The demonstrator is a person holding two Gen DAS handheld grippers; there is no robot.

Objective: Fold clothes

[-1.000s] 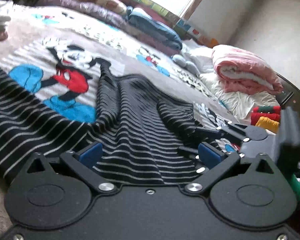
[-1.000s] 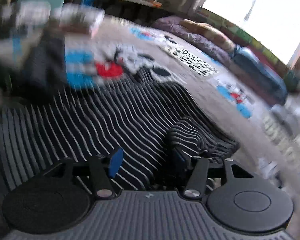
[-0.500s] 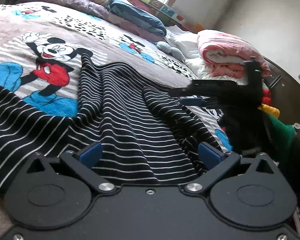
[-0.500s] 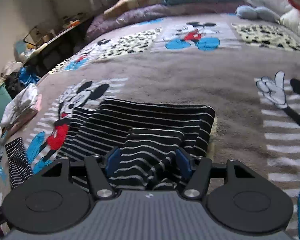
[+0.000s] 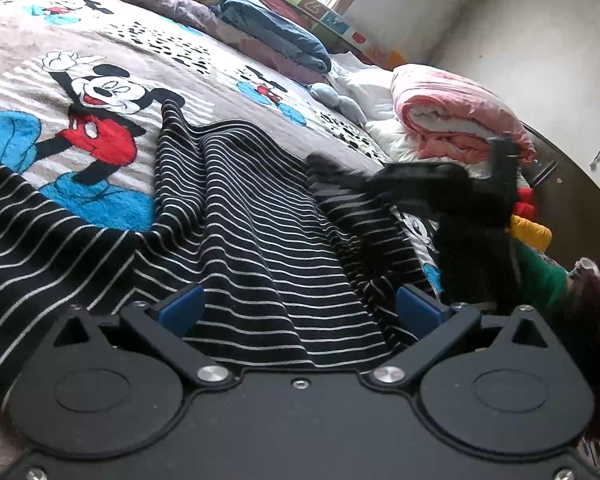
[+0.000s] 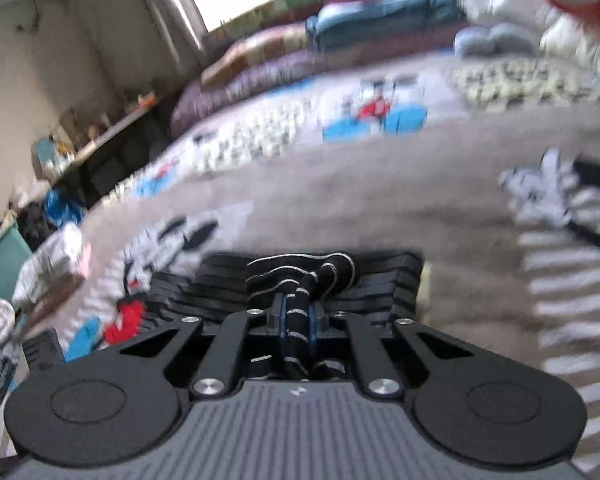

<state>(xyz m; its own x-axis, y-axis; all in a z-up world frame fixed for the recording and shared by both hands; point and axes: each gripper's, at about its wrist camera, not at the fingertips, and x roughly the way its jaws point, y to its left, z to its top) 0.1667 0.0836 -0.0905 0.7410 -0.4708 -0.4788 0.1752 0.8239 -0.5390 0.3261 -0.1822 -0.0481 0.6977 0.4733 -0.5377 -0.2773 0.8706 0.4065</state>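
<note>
The striped garment (image 5: 252,240), black with thin white lines, lies spread on the cartoon-print blanket (image 5: 228,64) that covers the bed, one long panel running away from the left wrist camera and a sleeve-like strip off to its right. The left gripper (image 5: 300,308) rests low over the near hem with its 2 blue pads wide apart and nothing between them; placed there, it looks ready to pin or catch that edge while the other side works. The right gripper (image 6: 298,320) has its pads pressed together on a bunched fold of the striped cloth, and in the left view it shows as a dark blurred shape over the garment's right strip. That pinch probably serves to carry the strip inward across the body for a fold. The right view is smeared by motion, so fine detail there is unclear. Around the work, a rolled pink quilt (image 5: 456,116) sits at the bed's far right, a folded blue bedding stack (image 5: 276,40) lies by the window, and a red and yellow pile (image 5: 530,220) crowds the right edge. None of them touches the garment.
</note>
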